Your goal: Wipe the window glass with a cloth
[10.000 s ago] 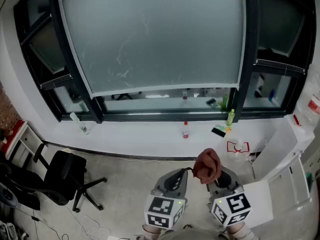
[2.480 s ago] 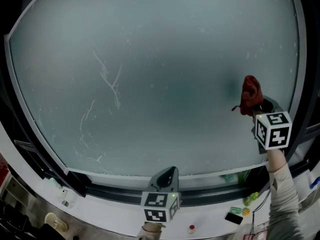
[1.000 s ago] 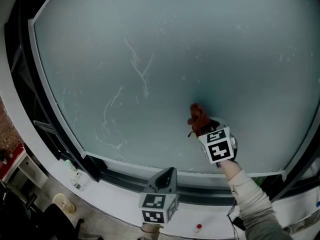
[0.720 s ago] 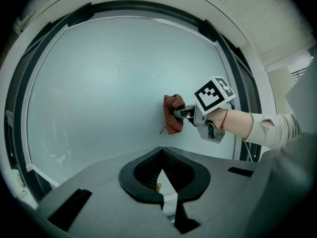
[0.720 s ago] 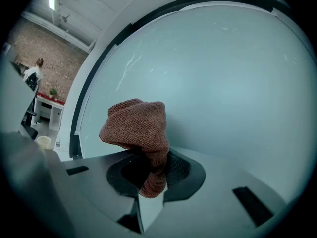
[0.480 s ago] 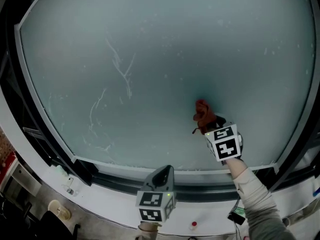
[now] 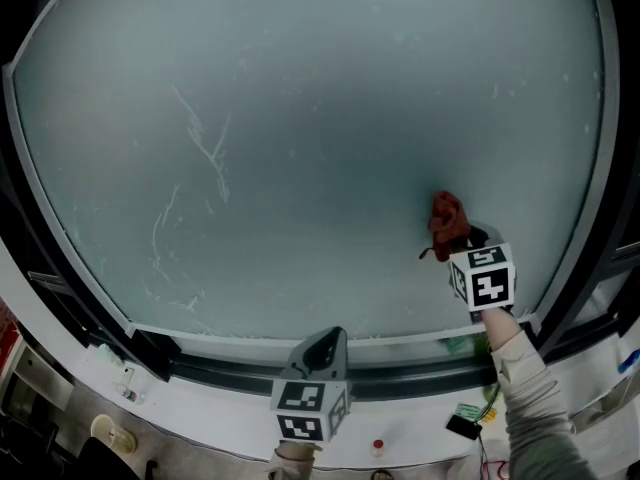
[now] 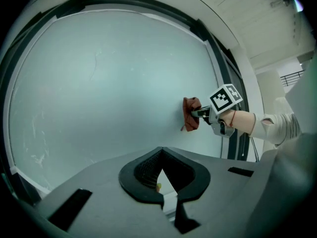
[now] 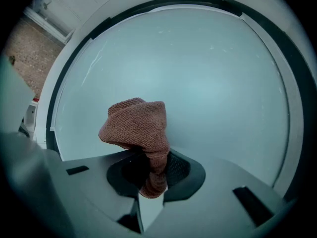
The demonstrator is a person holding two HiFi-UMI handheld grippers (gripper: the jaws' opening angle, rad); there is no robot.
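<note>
The right tool, clenched on the red cloth, has swept it rightward to the 4 o'clock edge of the window glass; streaks at 9 o'clock look unwiped, and the left tool is closed and empty.

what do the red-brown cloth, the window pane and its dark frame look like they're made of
Cloth: rust-brown textile, likely terry or microfibre; nubby looped weave, hangs in limp folds.
Window glass: glass with a frosted or filmed matte look; milky, nothing visible through it, faint scratchy streaks.
Frame: probably dark painted metal; smooth, slim black bars.
</note>
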